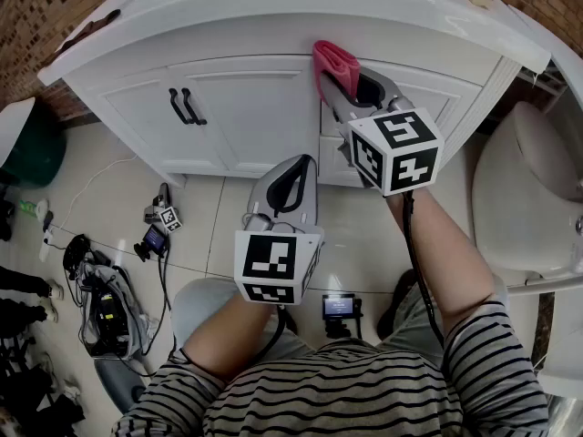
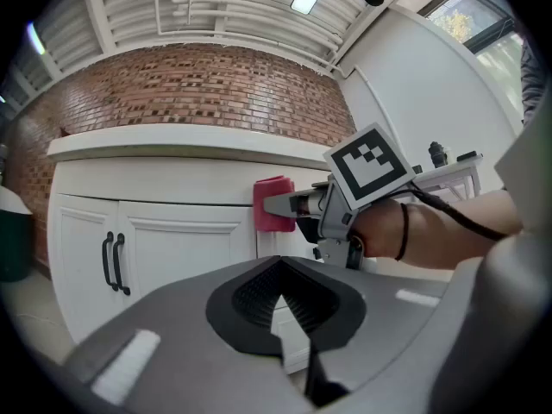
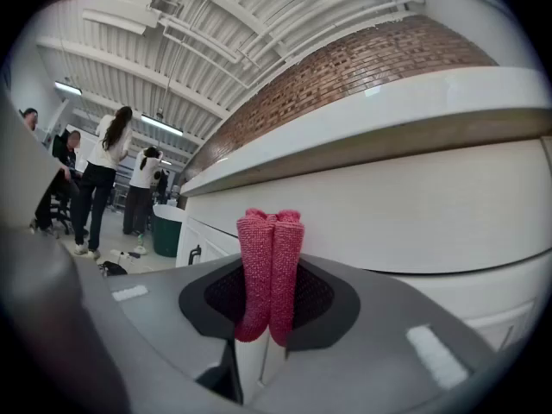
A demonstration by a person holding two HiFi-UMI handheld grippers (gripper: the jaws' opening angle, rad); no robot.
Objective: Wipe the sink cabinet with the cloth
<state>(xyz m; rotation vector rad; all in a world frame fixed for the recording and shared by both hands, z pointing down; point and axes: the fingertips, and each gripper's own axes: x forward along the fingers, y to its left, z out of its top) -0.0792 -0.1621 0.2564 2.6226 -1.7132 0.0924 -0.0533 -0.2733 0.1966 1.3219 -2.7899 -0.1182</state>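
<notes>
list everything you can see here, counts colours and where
sink cabinet: one, white, straight ahead under a white counter
door handles: two, black, on its left doors
cloth: one, pink, folded, up at the cabinet front
toilet: one, white, far right
bin: one, green, far left
brick wall: one, brown, behind the counter
gear: a dark pile with cables, on the floor at left
people: a few, far in the background
left gripper: one, grey, fingers together, empty
right gripper: one, grey, shut on the cloth
forearms: two, striped sleeves
</notes>
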